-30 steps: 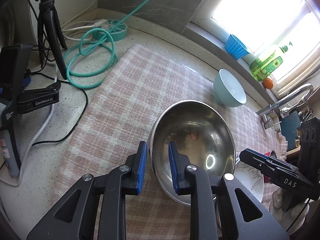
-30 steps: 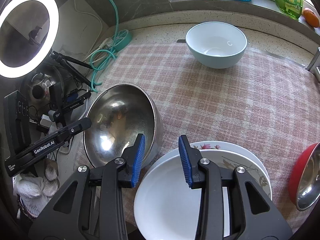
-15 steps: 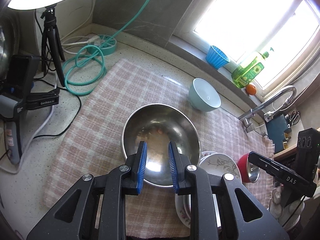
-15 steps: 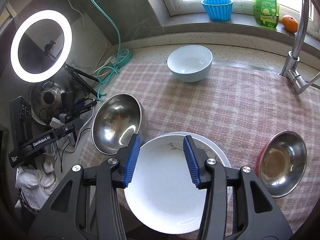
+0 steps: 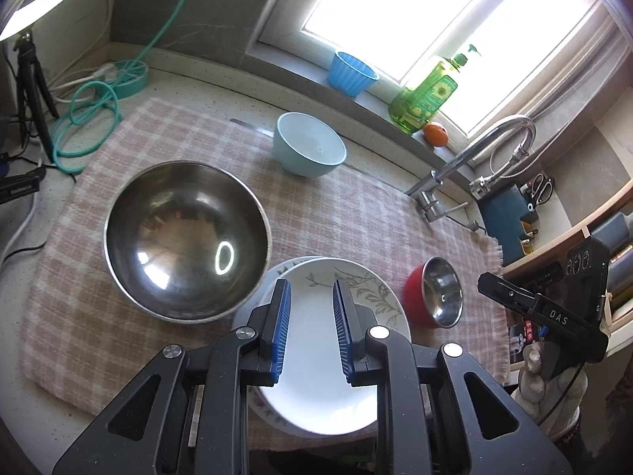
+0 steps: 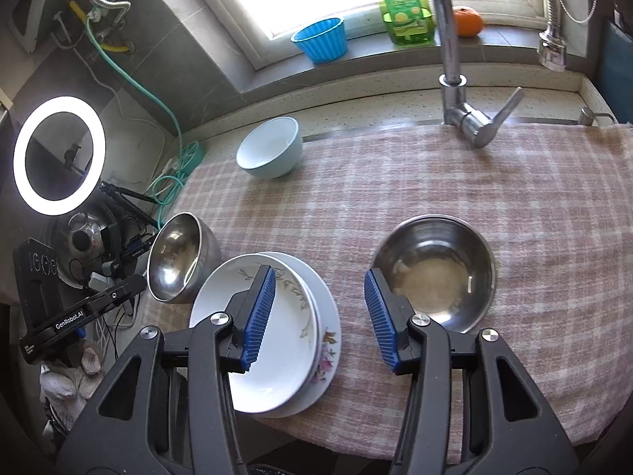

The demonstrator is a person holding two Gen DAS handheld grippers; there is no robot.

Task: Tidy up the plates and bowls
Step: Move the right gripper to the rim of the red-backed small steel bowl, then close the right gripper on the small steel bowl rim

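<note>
A large steel bowl [image 5: 186, 237] sits on the pink checked cloth [image 5: 348, 213], also in the right wrist view [image 6: 178, 265]. Right of it lies a stack of white floral plates [image 5: 356, 289] [image 6: 285, 316]. A red-sided steel bowl [image 5: 435, 293] [image 6: 435, 269] stands further right. A light blue bowl [image 5: 308, 150] [image 6: 269, 150] stands at the back. My left gripper [image 5: 310, 332] is open and empty above the plates. My right gripper [image 6: 316, 316] is open wide and empty, above the gap between the plates and the red-sided bowl.
A tap [image 6: 455, 79] rises at the back right of the cloth. On the sill stand a blue cup [image 6: 322, 39], a green soap bottle [image 6: 399, 4] and an orange [image 6: 467, 19]. A ring light [image 6: 59, 154], tripod and cables crowd the left.
Both grippers have risen and pulled back from the bowls. My left gripper let go of the large steel bowl's rim and moved right over the plates. My right gripper opened wider and moved right.
</note>
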